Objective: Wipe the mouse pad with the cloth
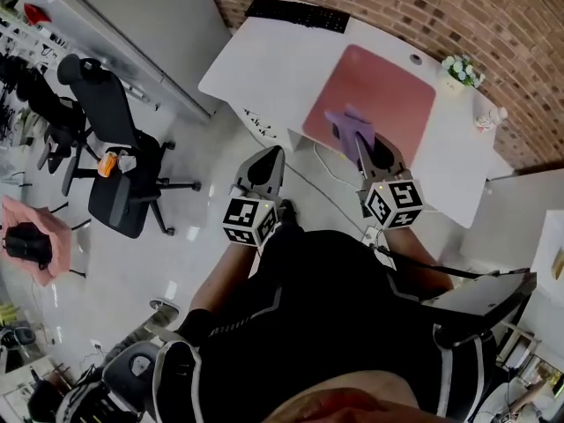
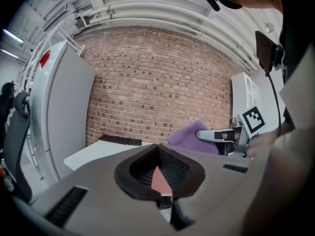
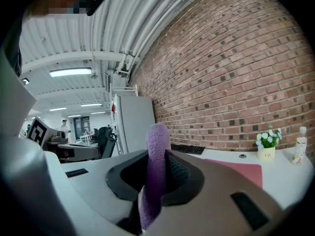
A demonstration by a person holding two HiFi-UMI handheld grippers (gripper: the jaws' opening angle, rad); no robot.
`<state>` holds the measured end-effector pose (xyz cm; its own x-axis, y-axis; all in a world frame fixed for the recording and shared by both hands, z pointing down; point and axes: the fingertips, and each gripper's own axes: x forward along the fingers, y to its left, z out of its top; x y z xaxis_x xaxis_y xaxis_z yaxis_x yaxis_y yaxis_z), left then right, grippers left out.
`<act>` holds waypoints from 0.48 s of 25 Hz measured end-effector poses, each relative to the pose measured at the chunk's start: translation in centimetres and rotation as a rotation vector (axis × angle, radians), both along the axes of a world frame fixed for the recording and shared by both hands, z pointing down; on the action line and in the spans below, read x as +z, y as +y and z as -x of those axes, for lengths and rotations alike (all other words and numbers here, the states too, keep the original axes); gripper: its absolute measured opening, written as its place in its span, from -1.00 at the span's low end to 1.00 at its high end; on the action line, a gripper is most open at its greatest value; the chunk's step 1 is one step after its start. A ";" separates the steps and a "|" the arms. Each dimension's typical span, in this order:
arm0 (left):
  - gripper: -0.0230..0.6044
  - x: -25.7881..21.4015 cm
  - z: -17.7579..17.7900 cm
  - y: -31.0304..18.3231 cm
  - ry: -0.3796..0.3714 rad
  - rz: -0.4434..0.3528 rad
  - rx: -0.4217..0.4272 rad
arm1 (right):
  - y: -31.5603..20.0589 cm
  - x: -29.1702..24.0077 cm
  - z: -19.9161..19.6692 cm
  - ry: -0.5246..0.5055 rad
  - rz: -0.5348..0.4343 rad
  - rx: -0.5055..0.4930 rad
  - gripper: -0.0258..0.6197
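A pink mouse pad (image 1: 374, 95) lies on the white desk (image 1: 264, 69), under the brick wall. My right gripper (image 1: 365, 144) hovers over the pad's near edge, shut on a purple cloth (image 1: 350, 128). In the right gripper view the cloth (image 3: 156, 166) stands up between the jaws of that gripper (image 3: 157, 154), with the pad (image 3: 241, 170) ahead to the right. My left gripper (image 1: 274, 153) is shut and holds nothing, off the desk's front edge to the pad's left. The left gripper view shows its jaws (image 2: 158, 147) closed, and the cloth (image 2: 189, 136) to the right.
A black keyboard (image 1: 298, 13) lies at the desk's back edge. A small flower pot (image 1: 462, 71) and a bottle (image 1: 489, 117) stand to the pad's right. A cable (image 1: 326, 183) hangs off the desk front. A black office chair (image 1: 119, 157) stands on the floor at left.
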<state>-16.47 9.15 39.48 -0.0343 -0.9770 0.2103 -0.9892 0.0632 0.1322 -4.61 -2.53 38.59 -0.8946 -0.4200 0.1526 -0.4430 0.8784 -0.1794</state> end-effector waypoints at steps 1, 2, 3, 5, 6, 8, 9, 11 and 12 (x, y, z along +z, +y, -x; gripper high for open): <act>-0.92 0.2 0.8 -0.5 -0.003 0.000 0.014 | -0.2 0.3 0.7 0.004 0.006 0.012 -0.73; -0.92 0.2 1.6 -1.0 -0.007 -0.001 0.026 | -0.4 0.6 1.3 0.008 0.009 0.023 -0.74; -0.92 0.2 2.4 -1.5 -0.011 -0.005 0.037 | -0.5 0.7 2.0 0.011 0.009 0.033 -0.74; -0.92 0.3 3.6 -2.7 -0.017 -0.013 0.065 | -1.0 1.0 3.3 0.020 0.006 0.053 -0.74; -0.92 0.4 4.1 -3.3 -0.018 -0.014 0.083 | -1.4 1.2 3.8 0.025 0.008 0.066 -0.74; -0.92 0.8 5.1 -4.3 -0.020 -0.009 0.116 | -2.0 1.7 4.9 0.034 0.011 0.093 -0.74; -0.92 1.1 5.7 -4.8 -0.022 -0.005 0.129 | -2.3 2.1 5.3 0.036 0.011 0.105 -0.74; -0.92 2.0 6.9 -5.8 -0.021 0.002 0.150 | -2.9 3.0 6.2 0.043 0.009 0.126 -0.74; -0.92 2.4 7.3 -6.3 -0.019 0.006 0.161 | -3.1 3.5 6.5 0.048 0.012 0.134 -0.74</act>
<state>-23.81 2.87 41.83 0.1187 -0.9690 0.2169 -0.9889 -0.0957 0.1135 -11.11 -5.65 42.08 -0.8223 -0.5329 0.1998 -0.5643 0.8089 -0.1650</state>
